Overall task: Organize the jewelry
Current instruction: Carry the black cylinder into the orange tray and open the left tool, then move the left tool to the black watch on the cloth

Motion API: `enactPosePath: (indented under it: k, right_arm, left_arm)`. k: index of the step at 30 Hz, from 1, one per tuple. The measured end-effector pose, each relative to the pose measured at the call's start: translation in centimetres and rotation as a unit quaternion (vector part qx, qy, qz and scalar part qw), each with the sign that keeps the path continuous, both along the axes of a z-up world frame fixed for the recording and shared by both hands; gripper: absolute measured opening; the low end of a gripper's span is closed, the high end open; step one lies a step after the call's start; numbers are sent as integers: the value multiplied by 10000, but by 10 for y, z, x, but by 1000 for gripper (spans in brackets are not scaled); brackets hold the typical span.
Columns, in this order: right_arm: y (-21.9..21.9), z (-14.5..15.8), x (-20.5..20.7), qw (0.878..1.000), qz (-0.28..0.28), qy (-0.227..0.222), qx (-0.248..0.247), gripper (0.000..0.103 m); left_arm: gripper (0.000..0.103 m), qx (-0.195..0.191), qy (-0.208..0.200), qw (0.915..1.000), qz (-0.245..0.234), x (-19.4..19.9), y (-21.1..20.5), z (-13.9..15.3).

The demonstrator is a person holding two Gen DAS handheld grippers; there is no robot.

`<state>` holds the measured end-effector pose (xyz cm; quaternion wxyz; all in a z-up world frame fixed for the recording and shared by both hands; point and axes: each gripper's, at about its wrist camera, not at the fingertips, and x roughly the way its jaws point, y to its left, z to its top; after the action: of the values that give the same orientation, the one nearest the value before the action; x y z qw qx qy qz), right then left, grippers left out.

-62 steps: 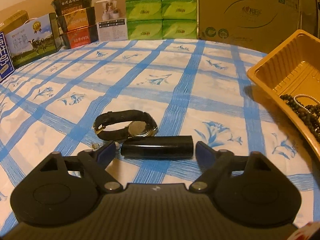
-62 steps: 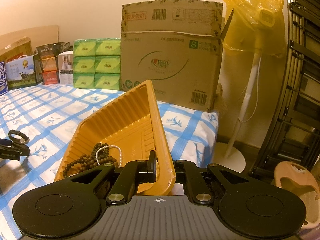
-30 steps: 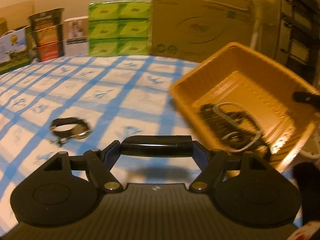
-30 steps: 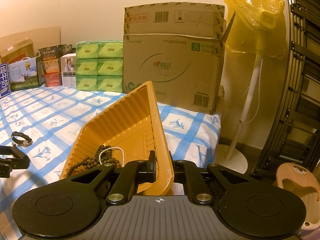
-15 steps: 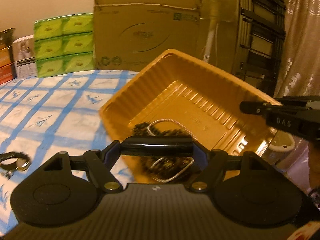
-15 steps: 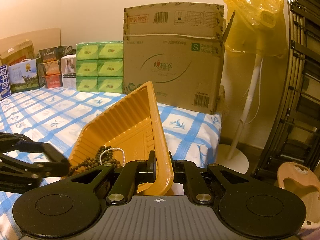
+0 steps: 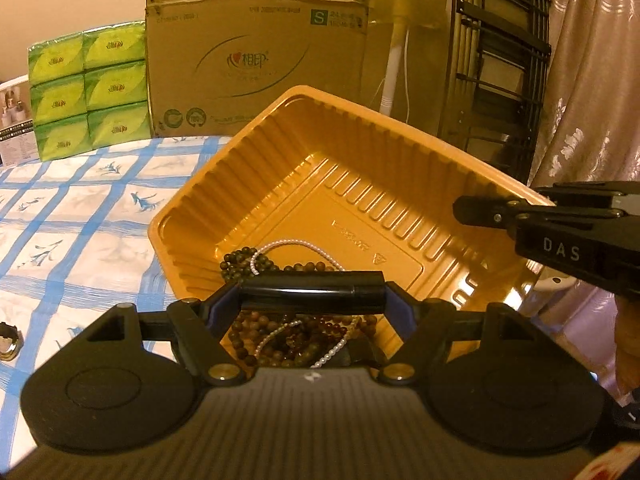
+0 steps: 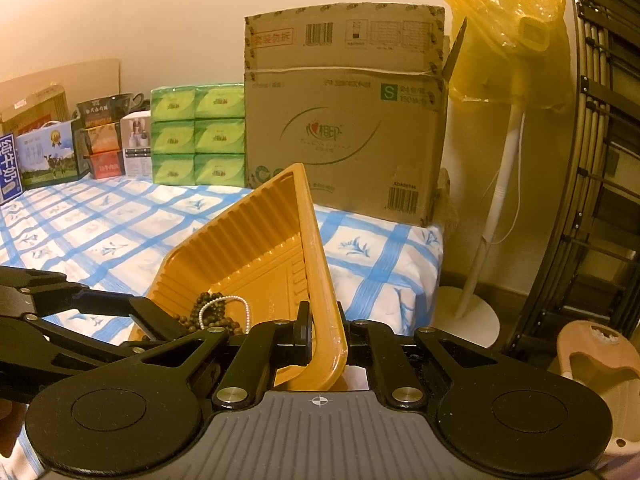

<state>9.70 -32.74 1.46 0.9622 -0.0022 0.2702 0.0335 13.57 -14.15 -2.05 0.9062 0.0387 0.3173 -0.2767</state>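
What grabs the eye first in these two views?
The ribbed orange plastic tray, tilted at the table's edge with its rim clamped in the right gripper, dominates both views. Dark wooden bead strands and a white pearl string lie heaped in its low corner. Just above them, the left gripper holds a glossy black cylinder crosswise.

Watch (image 7: 8, 346) sliced by the left edge, bead strands (image 7: 280, 332) half hidden behind the black tube (image 7: 312, 292)
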Motion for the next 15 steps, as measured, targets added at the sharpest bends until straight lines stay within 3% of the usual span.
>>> enactPosePath:
  k: [3, 15]
  right_arm:
    - [0, 0, 0, 10000, 3, 1, -2, 8]
    - [-1, 0, -1, 10000, -1, -8, -15, 8]
  left_arm:
    - [82, -32, 50, 10000, -32, 2, -1, -2]
    - [82, -51, -135, 9989, 451, -8, 34, 6]
